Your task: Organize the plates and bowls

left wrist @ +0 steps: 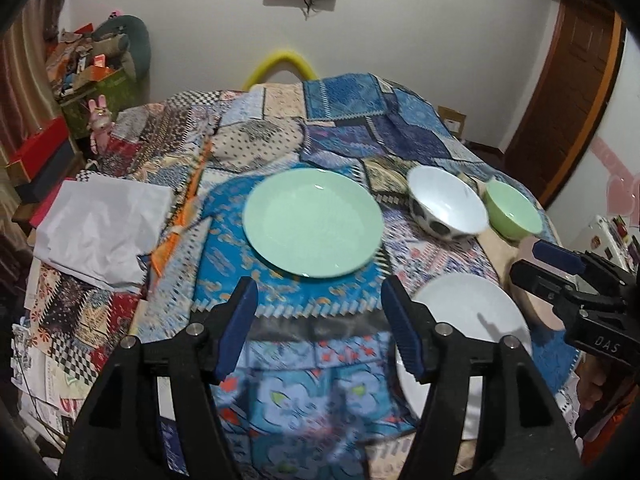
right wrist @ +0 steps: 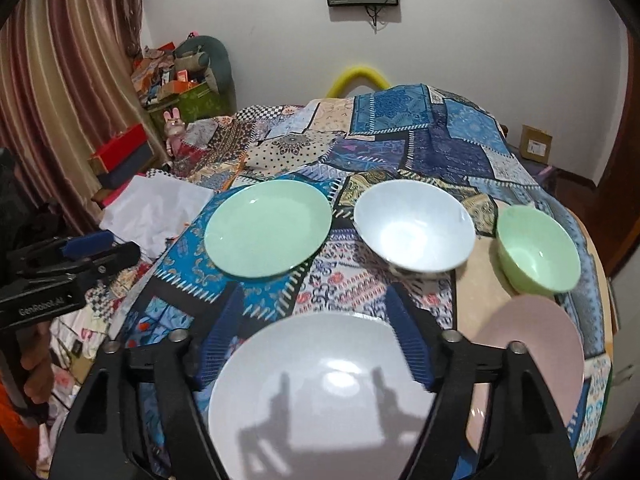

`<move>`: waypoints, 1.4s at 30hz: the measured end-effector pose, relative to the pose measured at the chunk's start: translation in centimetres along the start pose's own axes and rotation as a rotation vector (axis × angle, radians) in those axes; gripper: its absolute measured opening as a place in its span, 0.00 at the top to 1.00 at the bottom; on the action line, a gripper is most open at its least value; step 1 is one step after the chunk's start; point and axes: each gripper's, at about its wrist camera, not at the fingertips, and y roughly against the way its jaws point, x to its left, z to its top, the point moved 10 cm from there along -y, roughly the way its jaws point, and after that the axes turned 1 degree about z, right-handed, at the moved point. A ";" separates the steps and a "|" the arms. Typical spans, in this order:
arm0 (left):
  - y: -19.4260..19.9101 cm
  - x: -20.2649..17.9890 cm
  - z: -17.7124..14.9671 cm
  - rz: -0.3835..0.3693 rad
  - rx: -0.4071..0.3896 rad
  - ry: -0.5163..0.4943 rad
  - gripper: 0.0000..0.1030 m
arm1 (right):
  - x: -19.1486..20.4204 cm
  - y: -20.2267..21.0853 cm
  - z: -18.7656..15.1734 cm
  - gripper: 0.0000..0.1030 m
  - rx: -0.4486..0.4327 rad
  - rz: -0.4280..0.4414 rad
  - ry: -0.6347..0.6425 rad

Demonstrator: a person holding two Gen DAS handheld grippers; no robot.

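- Both your tools — left tool (left wrist: 318,330), right tool (right wrist: 316,336) — stand open, empty.
- White plate (right wrist: 320,396): stiff, glossy, breakable — pinch its rim.

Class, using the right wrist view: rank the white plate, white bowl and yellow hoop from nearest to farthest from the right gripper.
1. white plate, right under the right gripper.
2. white bowl, ahead, slightly right.
3. yellow hoop, far end by the wall.
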 end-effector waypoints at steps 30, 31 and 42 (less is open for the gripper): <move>-17.0 8.6 2.4 0.008 0.259 -0.014 0.59 | 0.8 -14.3 -0.1 0.71 0.315 0.042 -0.041; -17.5 8.7 2.5 -0.001 0.267 -0.012 0.61 | 0.7 -14.6 -0.1 0.72 0.319 0.037 -0.046; -20.7 8.1 3.8 -0.062 0.292 -0.038 0.71 | 0.0 -16.3 0.0 0.74 0.337 0.027 -0.084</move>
